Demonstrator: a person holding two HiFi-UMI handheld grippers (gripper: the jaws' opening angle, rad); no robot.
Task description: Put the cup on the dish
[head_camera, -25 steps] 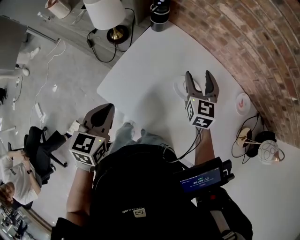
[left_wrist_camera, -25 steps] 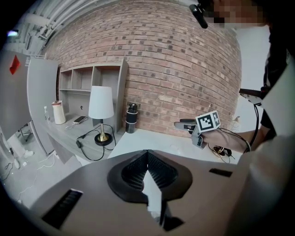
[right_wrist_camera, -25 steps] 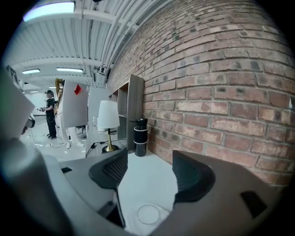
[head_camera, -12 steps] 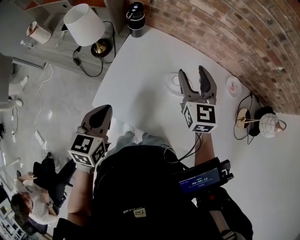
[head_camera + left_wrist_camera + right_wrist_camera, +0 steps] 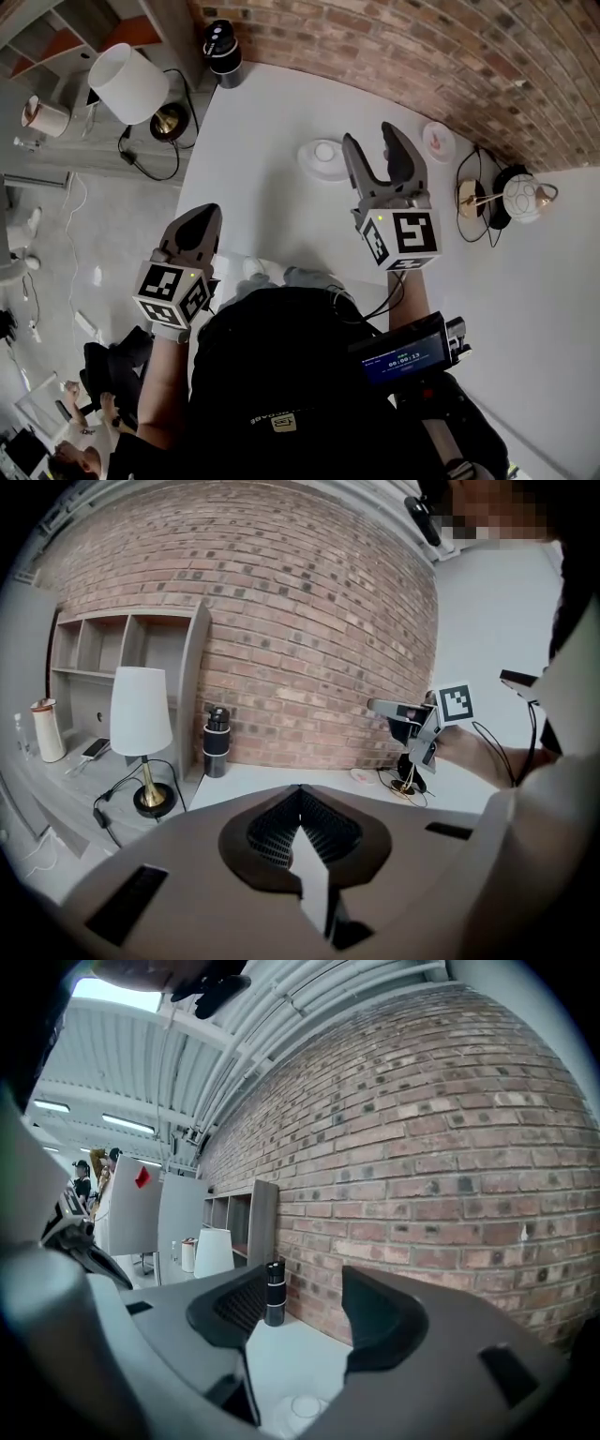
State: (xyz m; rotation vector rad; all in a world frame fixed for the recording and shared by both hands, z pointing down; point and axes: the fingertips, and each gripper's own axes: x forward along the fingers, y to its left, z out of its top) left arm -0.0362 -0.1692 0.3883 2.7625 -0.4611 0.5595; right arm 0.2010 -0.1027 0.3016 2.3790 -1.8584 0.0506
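A white cup (image 5: 322, 156) stands on the white table (image 5: 262, 187), a round shape with a smaller circle inside. A small dish (image 5: 437, 141) with a pink mark lies further right, near the brick wall. My right gripper (image 5: 369, 137) hovers open between them, its left jaw just right of the cup and nothing between the jaws. In the right gripper view the cup (image 5: 300, 1412) shows low between the open jaws of the right gripper (image 5: 309, 1307). My left gripper (image 5: 201, 217) is shut and empty, off the table's left edge. The left gripper (image 5: 300, 797) view shows the dish (image 5: 361, 776) far off.
A black bottle (image 5: 222, 45) stands at the table's far corner. A small lamp with cables (image 5: 506, 199) sits right of the dish. A floor lamp (image 5: 124, 82) and shelves stand left of the table, and a person sits on the floor (image 5: 84, 450).
The head view has swung, so the table sits differently in frame. My right gripper, still open, now stands slightly further right of the cup. The left gripper stays shut.
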